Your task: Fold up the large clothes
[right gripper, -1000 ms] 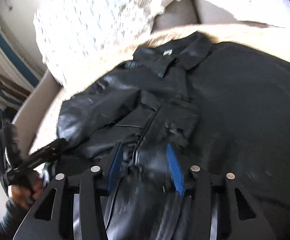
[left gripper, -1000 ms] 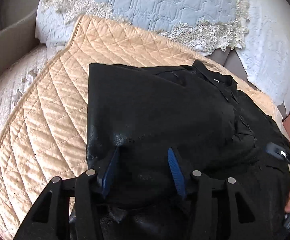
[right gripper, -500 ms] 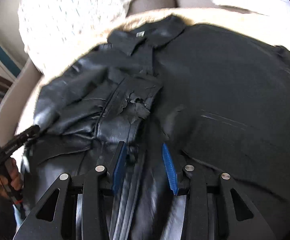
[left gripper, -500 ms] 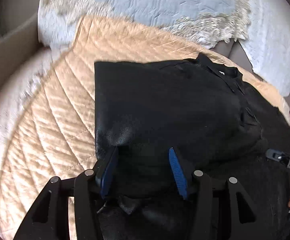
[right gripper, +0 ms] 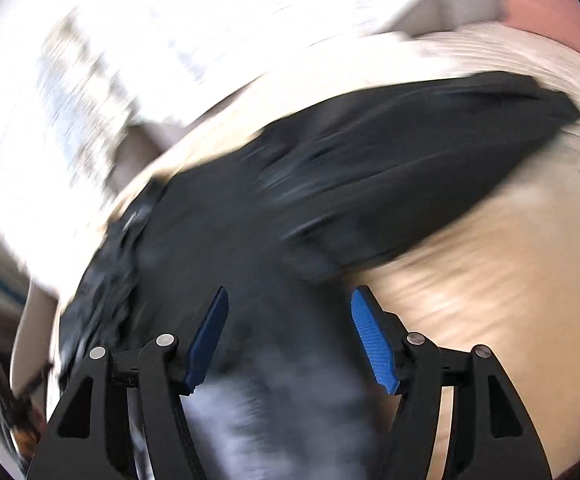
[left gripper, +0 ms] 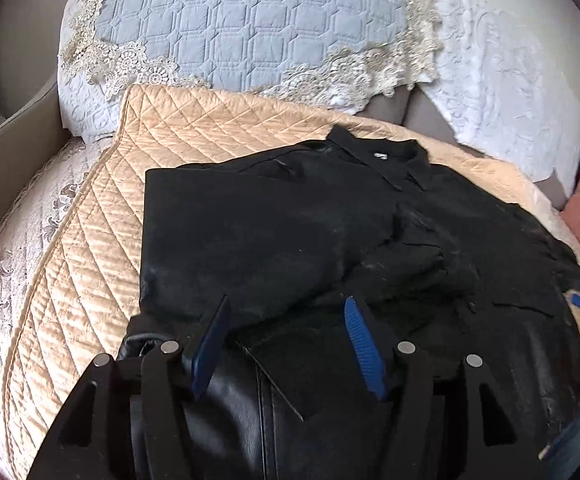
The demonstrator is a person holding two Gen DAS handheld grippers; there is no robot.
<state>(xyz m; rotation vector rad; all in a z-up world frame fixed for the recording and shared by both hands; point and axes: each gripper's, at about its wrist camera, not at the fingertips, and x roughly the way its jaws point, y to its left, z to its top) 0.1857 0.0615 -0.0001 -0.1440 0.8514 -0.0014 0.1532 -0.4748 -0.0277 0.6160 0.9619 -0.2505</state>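
My left claw (left gripper: 285, 340) hangs over the near part of the black jacket (left gripper: 290, 232), its 2 blue pads (left gripper: 360, 344) spread with nothing pinched; the jaws have just been opening, and the fold of leather that bunched between them a moment ago now lies flat below. The jacket rests on the peach quilted cover (left gripper: 89, 240) of the sofa, collar (left gripper: 378, 160) toward the blue lace-edged cushion (left gripper: 241, 20), left side folded into a straight edge. At the right rim of this view I see the other claw's blue tip. My right claw (right gripper: 290, 340) has swung off the jacket's front, where it sat half a second ago; its view is badly smeared, now showing a sleeve (right gripper: 430, 152) stretched out over the cover. Its jaws have also just been opening and stand wide, holding nothing I can see.
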